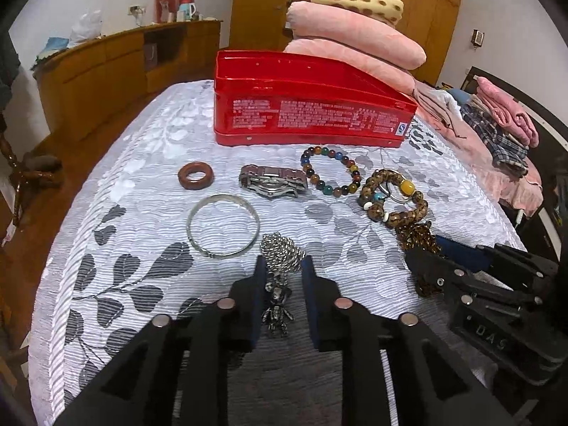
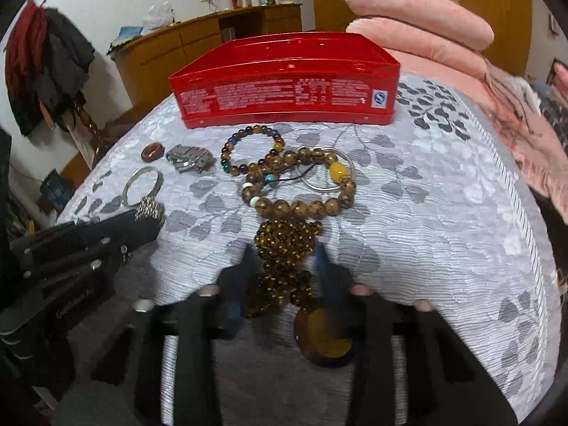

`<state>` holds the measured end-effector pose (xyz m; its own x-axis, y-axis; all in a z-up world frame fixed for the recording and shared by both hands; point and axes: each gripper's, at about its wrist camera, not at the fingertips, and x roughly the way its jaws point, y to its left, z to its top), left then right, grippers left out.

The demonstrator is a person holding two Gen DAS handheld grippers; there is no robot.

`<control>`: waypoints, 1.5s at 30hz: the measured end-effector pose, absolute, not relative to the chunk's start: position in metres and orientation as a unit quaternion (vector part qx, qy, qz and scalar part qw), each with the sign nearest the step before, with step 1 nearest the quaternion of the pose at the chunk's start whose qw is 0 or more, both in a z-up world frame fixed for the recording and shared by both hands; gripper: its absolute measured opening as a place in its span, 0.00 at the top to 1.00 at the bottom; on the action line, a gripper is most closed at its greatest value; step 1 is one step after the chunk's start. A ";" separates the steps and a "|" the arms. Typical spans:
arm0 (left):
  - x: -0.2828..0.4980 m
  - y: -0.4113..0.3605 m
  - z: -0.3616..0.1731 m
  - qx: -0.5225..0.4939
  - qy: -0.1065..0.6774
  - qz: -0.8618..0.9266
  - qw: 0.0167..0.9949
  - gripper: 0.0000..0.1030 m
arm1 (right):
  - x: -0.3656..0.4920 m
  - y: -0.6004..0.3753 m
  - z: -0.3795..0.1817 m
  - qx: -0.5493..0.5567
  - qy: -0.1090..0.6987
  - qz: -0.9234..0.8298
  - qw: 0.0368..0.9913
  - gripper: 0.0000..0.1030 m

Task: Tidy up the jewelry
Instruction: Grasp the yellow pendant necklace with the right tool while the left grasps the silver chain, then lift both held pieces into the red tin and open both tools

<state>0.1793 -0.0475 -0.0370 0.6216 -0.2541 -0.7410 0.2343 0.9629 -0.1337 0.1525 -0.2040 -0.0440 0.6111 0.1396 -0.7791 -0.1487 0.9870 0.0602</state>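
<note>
1. The surface is a bed (image 1: pixel 149 163) under a white spread with a grey leaf print; the jewelry lies on it.
2. An open red tin (image 1: pixel 309 106) stands at the far side of the bed, in front of folded pink blankets (image 1: pixel 358 35).
3. In the row just near the tin, left to right: a brown ring (image 1: pixel 195 175), a metal watch (image 1: pixel 272 181), a multicoloured bead bracelet (image 1: pixel 331 170), and a brown bead bracelet (image 1: pixel 392 198) with a yellow bead.
4. A silver bangle (image 1: pixel 223 225) lies nearer, below the ring and watch.
5. The left claw (image 1: pixel 284 284) has its jaws narrowly set on either side of a silver chain necklace (image 1: pixel 280 252) with a small figure pendant; whether the pads press on it I cannot tell.
6. The right claw (image 2: pixel 285 273) straddles an amber bead necklace (image 2: pixel 287 238) with a round amber pendant; the view is blurred and contact cannot be told.
</note>
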 end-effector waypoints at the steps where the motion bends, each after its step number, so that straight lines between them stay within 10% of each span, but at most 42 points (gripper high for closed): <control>1: 0.179 -0.047 -0.037 -0.014 0.413 -0.136 0.900 0.86 | 0.151 -0.204 -0.044 -0.008 0.433 0.081 0.898 0.76; 45: 0.232 -0.056 0.083 -0.042 0.253 -0.161 0.953 0.92 | 0.210 -0.234 0.085 0.028 0.292 0.097 0.951 0.82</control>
